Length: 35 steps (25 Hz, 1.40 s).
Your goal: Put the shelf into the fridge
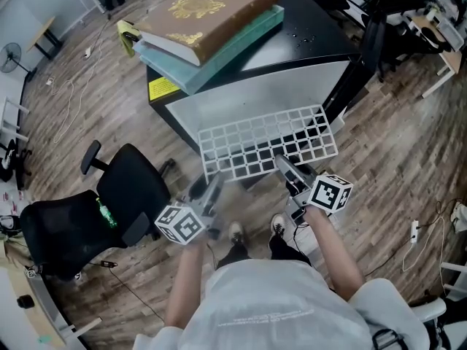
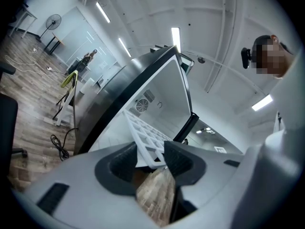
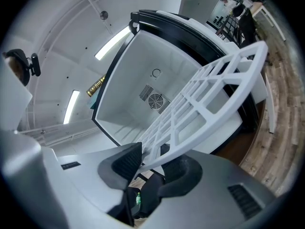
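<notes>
Shelf (image 1: 266, 143): white plastic grid, held off the floor and roughly level in the head view. It hangs in front of the open fridge (image 1: 248, 97). Its far edge sits at the fridge mouth; whether it has crossed inside cannot be told.

Left claw (image 1: 213, 184): clamped on the near edge of the shelf, towards the left corner. The left gripper view shows the grid corner pinched between both pads.

Right claw (image 1: 284, 165): clamped on the same near edge, further right. The right gripper view shows a grid bar gripped between its pads, with the shelf tilted across that view.

Fridge: small black cabinet standing on the wood floor (image 1: 379, 166), with a white lining. The right gripper view shows a round fan grille (image 3: 156, 100) on the back wall and ribs along the side walls. The door (image 1: 355, 79) is swung open at the head view's right. A yellow label (image 1: 162, 88) is on the left outer side.

On top of the fridge:
- A brown book (image 1: 208, 9) with gold ornament lies flat on a larger teal book (image 1: 219, 53).
- Both books overhang the front edge of the top, above the opening.
- A yellow object (image 1: 128, 35) sits just beside the stack on the left.

Surroundings:
- A black office chair (image 1: 95, 210) stands near the left claw, clear of the shelf, with a small green thing (image 1: 106, 214) on it.
- The person's shoes (image 1: 235, 232) are directly below the shelf's near edge, between the two grippers.
- A white cable (image 1: 430, 232) lies on the floor to the right, well apart.
</notes>
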### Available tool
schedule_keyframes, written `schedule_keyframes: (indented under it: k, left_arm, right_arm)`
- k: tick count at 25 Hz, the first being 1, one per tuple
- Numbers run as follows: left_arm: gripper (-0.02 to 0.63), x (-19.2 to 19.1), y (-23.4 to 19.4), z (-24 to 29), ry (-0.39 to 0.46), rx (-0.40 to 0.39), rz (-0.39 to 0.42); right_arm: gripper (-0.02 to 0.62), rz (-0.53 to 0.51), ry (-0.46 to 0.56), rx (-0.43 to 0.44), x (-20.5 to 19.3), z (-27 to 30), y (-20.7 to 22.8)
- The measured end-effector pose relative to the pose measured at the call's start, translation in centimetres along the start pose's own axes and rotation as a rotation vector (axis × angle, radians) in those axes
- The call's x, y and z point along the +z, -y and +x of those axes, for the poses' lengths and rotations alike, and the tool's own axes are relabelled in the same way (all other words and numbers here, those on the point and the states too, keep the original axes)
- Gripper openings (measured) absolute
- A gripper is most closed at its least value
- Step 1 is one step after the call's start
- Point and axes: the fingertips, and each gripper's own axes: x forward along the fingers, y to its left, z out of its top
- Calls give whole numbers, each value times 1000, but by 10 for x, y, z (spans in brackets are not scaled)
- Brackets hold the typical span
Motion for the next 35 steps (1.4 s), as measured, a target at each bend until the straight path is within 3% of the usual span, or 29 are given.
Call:
schedule_keyframes:
  k: [12,35]
  left_arm:
    - [169,7,3,0,4,34,23]
    - [169,12,1,2,13,22,9]
  right_arm:
    - [115,6,-8,18,6,4,-4]
    - [114,37,4,17,3,5,-3]
